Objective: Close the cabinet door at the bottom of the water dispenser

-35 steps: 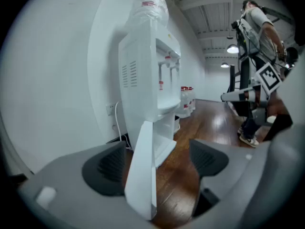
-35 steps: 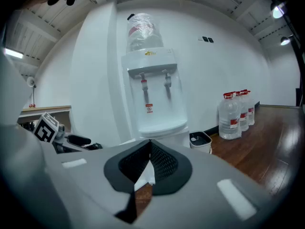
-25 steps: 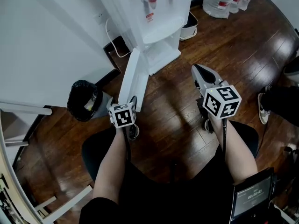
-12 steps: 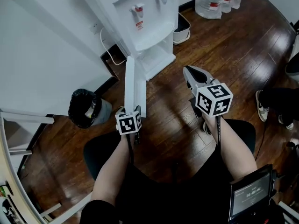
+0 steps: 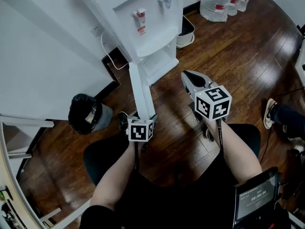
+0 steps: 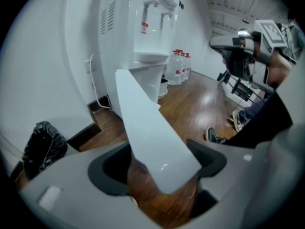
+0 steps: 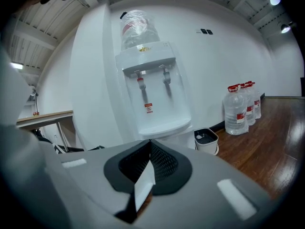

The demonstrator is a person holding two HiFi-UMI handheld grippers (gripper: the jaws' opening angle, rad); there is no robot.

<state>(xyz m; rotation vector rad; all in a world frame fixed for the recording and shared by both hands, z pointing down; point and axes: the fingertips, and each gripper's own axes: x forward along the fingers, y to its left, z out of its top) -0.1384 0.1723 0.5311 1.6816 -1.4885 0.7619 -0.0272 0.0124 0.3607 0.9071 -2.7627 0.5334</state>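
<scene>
The white water dispenser (image 5: 143,18) stands against the wall; it also shows in the right gripper view (image 7: 152,99). Its bottom cabinet door (image 5: 141,90) hangs open and sticks straight out towards me. My left gripper (image 5: 138,119) is at the door's free end. In the left gripper view the door (image 6: 147,128) runs between the jaws of that gripper (image 6: 157,168), which are opening, with floor showing beside the door. My right gripper (image 5: 188,76) hovers right of the door, shut and empty (image 7: 150,149).
A black bin bag (image 5: 85,112) sits left of the door by the wall. A small white bin (image 5: 185,31) and several water bottles (image 5: 224,1) stand right of the dispenser. A cable (image 5: 107,46) hangs behind it. A person's shoe (image 5: 270,112) is at the right edge.
The door has swung right, from slanting left to pointing straight out. My left gripper moved right along with its free end. The right gripper stayed in place.
</scene>
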